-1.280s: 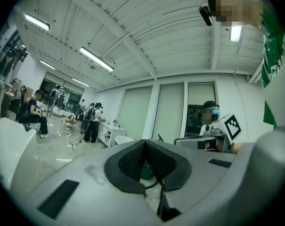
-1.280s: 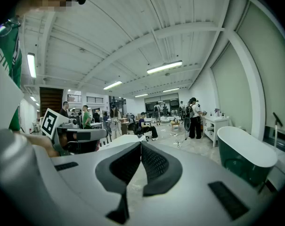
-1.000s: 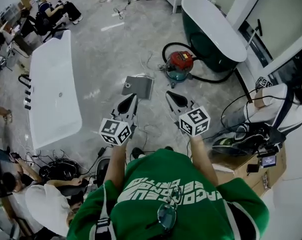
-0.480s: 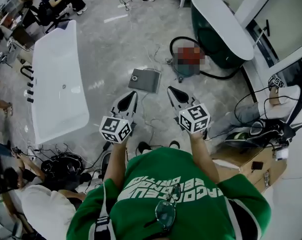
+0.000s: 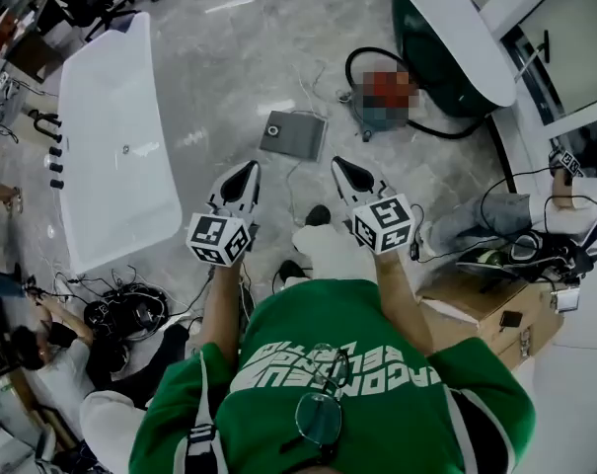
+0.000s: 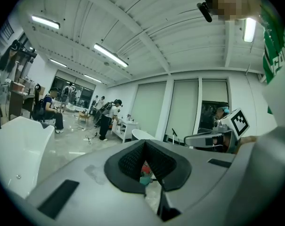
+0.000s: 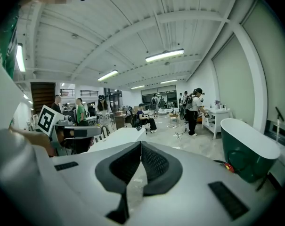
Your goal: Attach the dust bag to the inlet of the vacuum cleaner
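Observation:
A flat grey dust bag (image 5: 293,134) with a round hole lies on the floor, just beyond both grippers in the head view. The vacuum cleaner (image 5: 387,99), red on top and teal below, stands further right under a mosaic patch, and its black hose (image 5: 355,63) loops behind it. My left gripper (image 5: 249,166) is held out level and shut, with nothing in it. My right gripper (image 5: 337,162) is alongside, also shut and empty. In the left gripper view the jaws (image 6: 143,143) meet, and the vacuum cleaner (image 6: 144,174) shows in the gap below them. The right gripper (image 7: 140,143) points across the room.
A long white bathtub (image 5: 111,146) lies left and a dark green one (image 5: 446,47) at the far right by the vacuum. Cables trail over the floor. A cardboard box (image 5: 481,304) and gear sit at the right; people sit at the left edge.
Both grippers have moved forward, side by side, toward the dust bag and vacuum as the person stepped ahead. Bag and vacuum now lie nearer. Both jaws stayed shut.

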The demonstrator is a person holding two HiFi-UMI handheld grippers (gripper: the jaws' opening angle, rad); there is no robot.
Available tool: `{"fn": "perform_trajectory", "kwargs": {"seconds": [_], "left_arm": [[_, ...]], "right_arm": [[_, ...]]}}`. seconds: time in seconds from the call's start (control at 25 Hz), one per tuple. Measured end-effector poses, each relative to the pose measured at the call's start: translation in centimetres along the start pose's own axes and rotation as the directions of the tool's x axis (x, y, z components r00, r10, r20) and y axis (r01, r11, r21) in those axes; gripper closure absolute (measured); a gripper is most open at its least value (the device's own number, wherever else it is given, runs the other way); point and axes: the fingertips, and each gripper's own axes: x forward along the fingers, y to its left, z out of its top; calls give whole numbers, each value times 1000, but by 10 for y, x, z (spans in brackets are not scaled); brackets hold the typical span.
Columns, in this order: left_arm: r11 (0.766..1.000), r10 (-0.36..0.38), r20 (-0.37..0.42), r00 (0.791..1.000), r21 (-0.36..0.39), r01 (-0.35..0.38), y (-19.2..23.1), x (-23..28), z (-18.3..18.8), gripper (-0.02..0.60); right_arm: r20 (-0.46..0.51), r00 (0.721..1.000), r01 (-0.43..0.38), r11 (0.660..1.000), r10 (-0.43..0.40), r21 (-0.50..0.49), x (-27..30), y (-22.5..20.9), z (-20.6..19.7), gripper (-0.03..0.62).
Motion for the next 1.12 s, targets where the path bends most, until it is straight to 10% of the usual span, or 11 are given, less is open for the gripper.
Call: {"fn": "perform_trajectory", "kwargs": {"seconds": [1.12], "left_arm": [[994, 72, -111, 991, 91, -62, 193, 245, 8, 577]], "right_arm": [[-41, 999, -15, 1000, 16, 10, 285, -192, 44, 585]]}}
